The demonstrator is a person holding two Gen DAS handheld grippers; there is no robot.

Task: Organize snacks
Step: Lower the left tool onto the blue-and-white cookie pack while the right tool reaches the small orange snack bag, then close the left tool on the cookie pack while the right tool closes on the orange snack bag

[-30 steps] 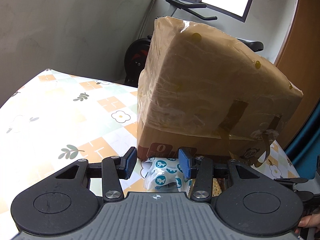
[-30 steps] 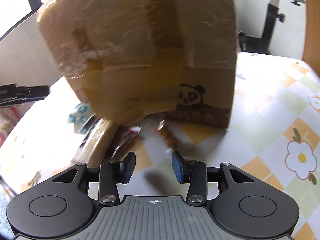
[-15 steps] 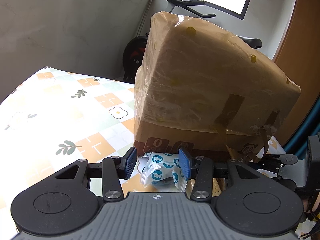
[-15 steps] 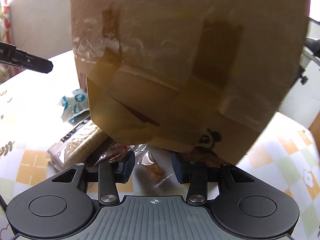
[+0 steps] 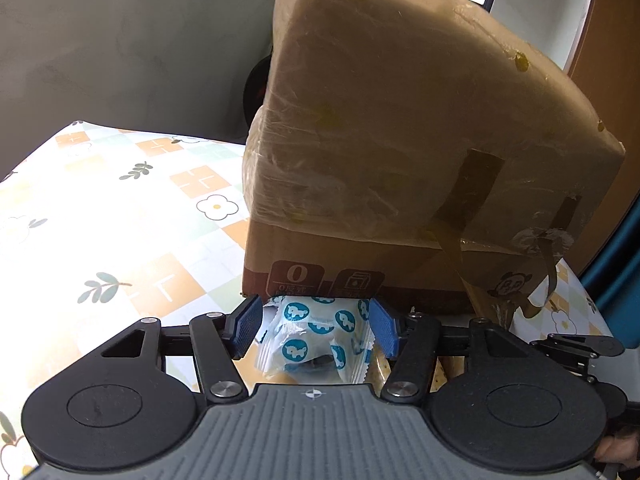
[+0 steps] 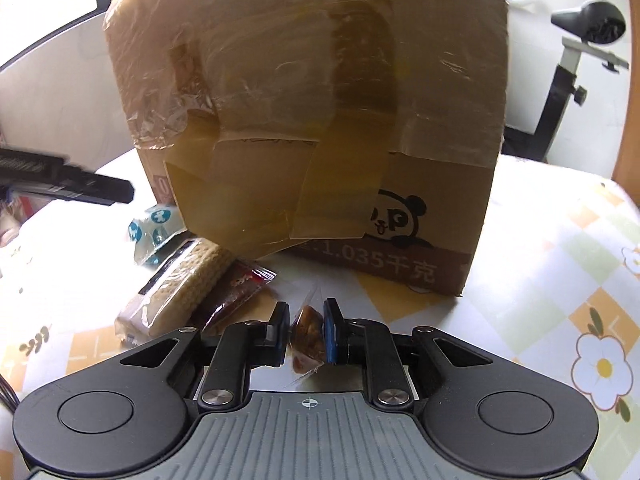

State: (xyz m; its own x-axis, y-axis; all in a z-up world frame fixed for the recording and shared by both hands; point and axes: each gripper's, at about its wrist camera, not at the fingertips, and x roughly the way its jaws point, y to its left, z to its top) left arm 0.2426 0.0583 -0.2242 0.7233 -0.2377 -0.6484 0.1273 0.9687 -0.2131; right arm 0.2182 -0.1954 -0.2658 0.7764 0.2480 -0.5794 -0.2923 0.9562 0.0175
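Note:
A taped cardboard box (image 5: 404,152) stands on the table; it also shows in the right wrist view (image 6: 320,120). My left gripper (image 5: 314,326) is open, its fingers either side of a white packet with blue elephant prints (image 5: 316,340) lying against the box's base. My right gripper (image 6: 306,330) is shut on a small clear-wrapped brown snack (image 6: 307,334) in front of the box. A wafer pack (image 6: 180,292) and a red-brown packet (image 6: 232,294) lie to its left, with the blue-print packet (image 6: 154,232) beyond them.
The table has a floral checked cloth (image 5: 120,208). The other gripper's black tip (image 6: 80,188) reaches in from the left of the right wrist view. An exercise bike (image 6: 572,80) stands behind the table, a wooden door (image 5: 600,40) at right.
My right gripper has moved in and closed on the brown wrapped snack. My left gripper has moved closer to the box, staying open around the blue-print packet.

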